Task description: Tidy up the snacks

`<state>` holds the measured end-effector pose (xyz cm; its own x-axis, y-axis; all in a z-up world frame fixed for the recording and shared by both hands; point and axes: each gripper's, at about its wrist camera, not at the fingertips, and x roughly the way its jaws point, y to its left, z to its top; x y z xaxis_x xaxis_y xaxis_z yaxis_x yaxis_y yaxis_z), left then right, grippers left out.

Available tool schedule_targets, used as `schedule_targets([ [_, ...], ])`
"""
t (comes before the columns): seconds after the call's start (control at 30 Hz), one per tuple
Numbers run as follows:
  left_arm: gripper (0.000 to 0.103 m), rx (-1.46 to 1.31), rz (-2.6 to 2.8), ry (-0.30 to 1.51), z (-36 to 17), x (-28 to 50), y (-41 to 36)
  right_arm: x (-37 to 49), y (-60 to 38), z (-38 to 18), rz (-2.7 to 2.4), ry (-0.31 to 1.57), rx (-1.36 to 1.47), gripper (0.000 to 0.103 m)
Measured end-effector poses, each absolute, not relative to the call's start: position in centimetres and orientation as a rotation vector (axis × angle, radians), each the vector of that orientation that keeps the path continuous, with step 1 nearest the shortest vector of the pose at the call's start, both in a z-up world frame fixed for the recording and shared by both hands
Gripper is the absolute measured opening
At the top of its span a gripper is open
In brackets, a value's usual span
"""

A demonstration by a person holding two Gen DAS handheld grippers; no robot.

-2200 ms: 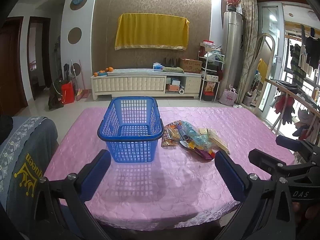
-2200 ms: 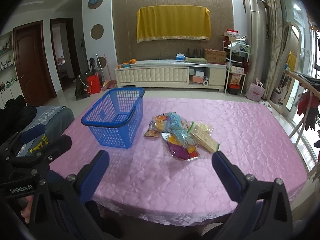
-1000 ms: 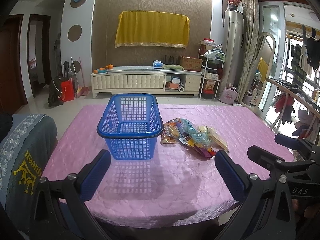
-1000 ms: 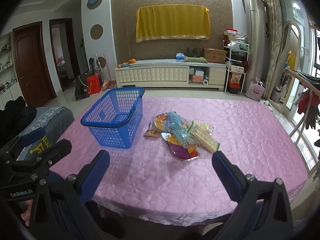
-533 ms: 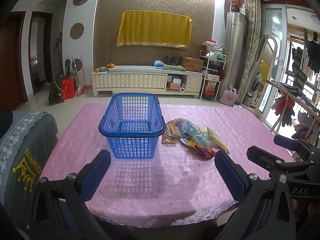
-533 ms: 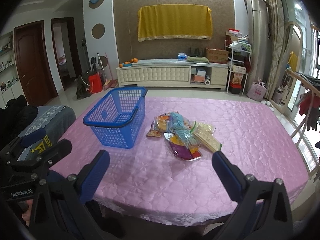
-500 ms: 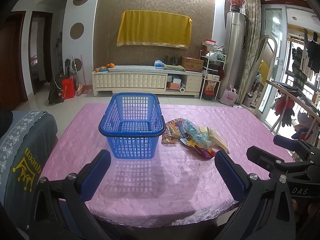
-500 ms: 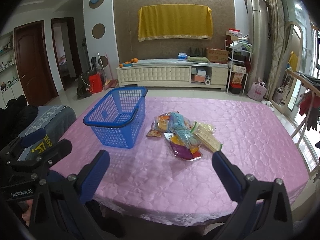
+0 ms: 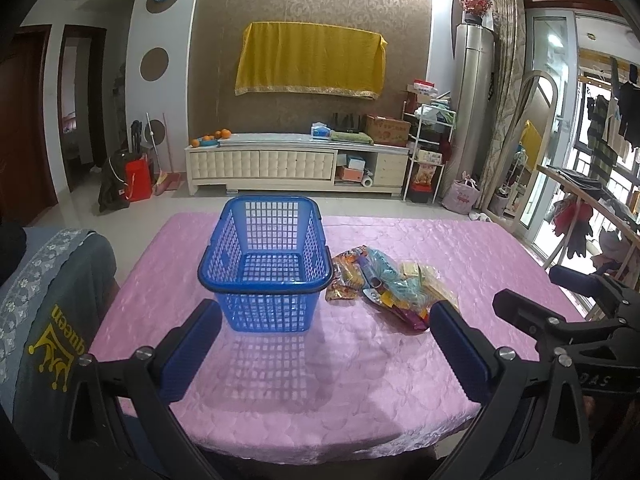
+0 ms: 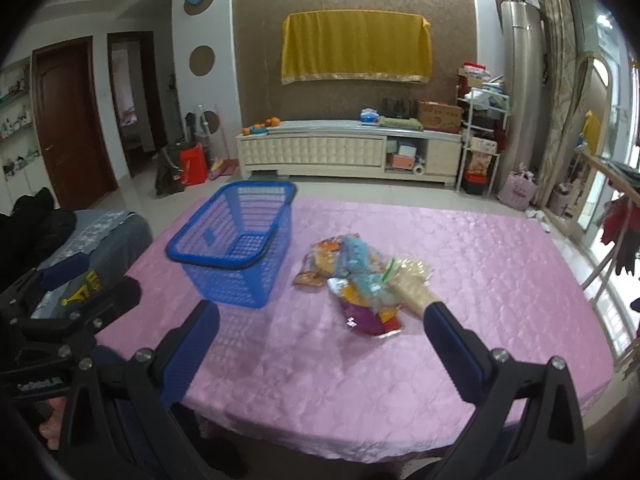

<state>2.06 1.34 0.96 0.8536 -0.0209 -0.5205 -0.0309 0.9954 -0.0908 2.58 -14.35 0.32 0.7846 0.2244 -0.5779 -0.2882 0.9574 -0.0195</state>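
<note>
Black frames, blue-padded fingers (image 9: 188, 344)

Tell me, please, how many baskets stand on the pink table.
1: the blue plastic lattice basket stands empty on the left part of the pink quilted tablecloth, just left of the pile of snack packets. No other basket shows.

Both fisheye views look forward from the near edge of the pink-covered desk (image 9: 360, 380), across it toward the far wall. The left wrist view faces the blue basket (image 9: 266, 264) at frame centre; the right wrist view has it left of centre. Both share the basket, the snack pile (image 10: 360, 280) and the yellow cloth (image 10: 356, 46).
</note>
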Motion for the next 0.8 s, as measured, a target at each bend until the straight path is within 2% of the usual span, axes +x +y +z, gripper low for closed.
schedule_targets([
  [0.33, 0.103, -0.08, -0.023, 0.575, 1.4, 6.6, -0.8, 5.6, -16.0, 1.0, 0.26, 0.562, -0.144, 0.103],
  [0.8, 0.103, -0.052, -0.079, 0.697, -1.6, 14.1, -6.4, 13.2, -22.3, -2.9, 0.379, 0.745, -0.045, 0.103],
])
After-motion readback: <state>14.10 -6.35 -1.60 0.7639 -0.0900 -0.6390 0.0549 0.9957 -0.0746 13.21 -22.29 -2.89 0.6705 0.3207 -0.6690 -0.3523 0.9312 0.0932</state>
